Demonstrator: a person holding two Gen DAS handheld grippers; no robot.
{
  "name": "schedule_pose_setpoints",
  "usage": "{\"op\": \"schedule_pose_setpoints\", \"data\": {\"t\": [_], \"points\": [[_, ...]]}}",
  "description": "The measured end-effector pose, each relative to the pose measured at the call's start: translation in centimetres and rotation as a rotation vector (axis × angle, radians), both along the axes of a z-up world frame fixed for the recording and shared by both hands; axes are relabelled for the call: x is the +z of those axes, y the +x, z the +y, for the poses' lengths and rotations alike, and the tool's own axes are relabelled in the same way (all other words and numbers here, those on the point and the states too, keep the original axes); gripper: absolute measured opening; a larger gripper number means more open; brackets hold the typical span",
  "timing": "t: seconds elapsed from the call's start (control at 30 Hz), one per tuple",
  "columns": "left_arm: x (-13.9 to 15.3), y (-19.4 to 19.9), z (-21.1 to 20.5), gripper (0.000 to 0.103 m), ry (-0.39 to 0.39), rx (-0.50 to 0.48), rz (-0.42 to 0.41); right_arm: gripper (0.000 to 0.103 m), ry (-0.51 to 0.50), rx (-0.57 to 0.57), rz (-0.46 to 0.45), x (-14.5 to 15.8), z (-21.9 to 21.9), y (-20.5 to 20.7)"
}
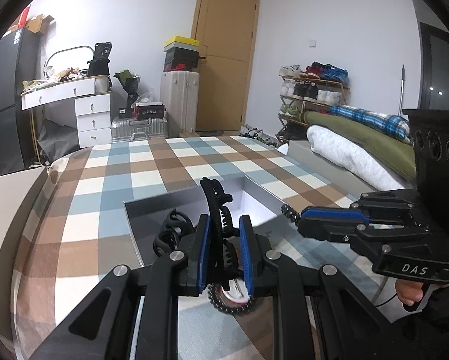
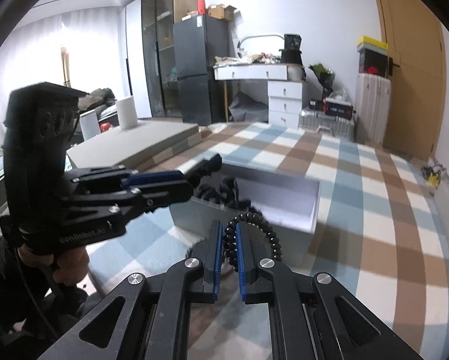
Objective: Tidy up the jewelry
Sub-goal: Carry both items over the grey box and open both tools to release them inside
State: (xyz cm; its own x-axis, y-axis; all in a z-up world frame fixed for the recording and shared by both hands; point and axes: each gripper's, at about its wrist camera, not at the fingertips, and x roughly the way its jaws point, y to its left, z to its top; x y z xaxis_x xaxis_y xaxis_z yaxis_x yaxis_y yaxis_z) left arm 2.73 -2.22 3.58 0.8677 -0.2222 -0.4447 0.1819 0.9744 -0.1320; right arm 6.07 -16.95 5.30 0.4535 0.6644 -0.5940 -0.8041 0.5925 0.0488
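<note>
Landmark: the open grey box point(image 1: 256, 193), sitting on the checked cloth point(image 1: 110, 180). All places below are told from this box.

Left gripper point(image 1: 224, 249): its blue pads are pinching a black hair claw clip point(image 1: 216, 207). The clip stands almost upright between the pads, just in front of the box and above its near edge.

Right gripper point(image 2: 226, 246): its blue pads are pressed tight on a black bead bracelet point(image 2: 265, 228). The bracelet loops out to the right of the pads, just in front of the box's near wall.

In the box: more dark hair things point(image 1: 171, 229) lie near the left side. I cannot tell what each one is.

Under the left gripper: another round beaded thing point(image 1: 230, 301) with some red and white inside lies on the cloth, on the near side of the box. It is blurry.

How the clip will handle: I think it is light, hard plastic. Its teeth could snap or catch on other things. Hold it by the thick curved back, as now, not by the teeth.

How the bracelet will handle: I think it is light and floppy, and the round beads are slippery. It may swing or slide out. A pinch right across a few beads looks best.

Left hand pose: the left gripper points forward and a bit down toward the box.

Right hand pose: the right gripper points forward and more steeply down, beside the left one. A hand point(image 1: 410, 292) wraps its handle.
</note>
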Motion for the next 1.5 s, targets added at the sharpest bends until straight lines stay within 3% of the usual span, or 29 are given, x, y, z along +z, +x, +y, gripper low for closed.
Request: {"op": "schedule_pose_setpoints", "data": {"t": [0.33, 0.87, 1.17, 1.23, 1.3, 1.4, 1.5], "points": [[-0.1, 2.8, 0.6, 0.014, 0.016, 0.042, 0.021, 0.008, 0.044, -0.024, -0.027, 1.4, 2.0, 3.4], [-1.1, 5.8, -0.2, 0.014, 0.036, 0.059, 0.096, 0.008, 0.027, -0.055, 0.027, -0.5, 3.7, 6.5], [-1.9, 5.5, 0.2, 0.016, 0.0, 0.076, 0.15, 0.012, 0.031, -0.106, 0.045, -0.6, 2.6, 7.3], [-1.8, 5.0, 0.4, 0.026, -0.002, 0.084, 0.151, 0.016, 0.038, -0.112, 0.049, -0.6, 2.0, 7.2], [-1.5, 4.5, 0.6, 0.055, -0.014, 0.086, 0.141, 0.017, 0.045, -0.117, 0.056, -0.7, 1.4, 7.1], [-0.9, 3.6, 0.6, 0.067, -0.014, 0.093, 0.113, 0.019, 0.052, -0.119, 0.067, -0.7, 0.7, 6.8], [-0.5, 3.2, 0.5, 0.081, -0.001, 0.106, 0.11, 0.029, 0.053, -0.114, 0.068, -0.7, 0.3, 6.0]]}}
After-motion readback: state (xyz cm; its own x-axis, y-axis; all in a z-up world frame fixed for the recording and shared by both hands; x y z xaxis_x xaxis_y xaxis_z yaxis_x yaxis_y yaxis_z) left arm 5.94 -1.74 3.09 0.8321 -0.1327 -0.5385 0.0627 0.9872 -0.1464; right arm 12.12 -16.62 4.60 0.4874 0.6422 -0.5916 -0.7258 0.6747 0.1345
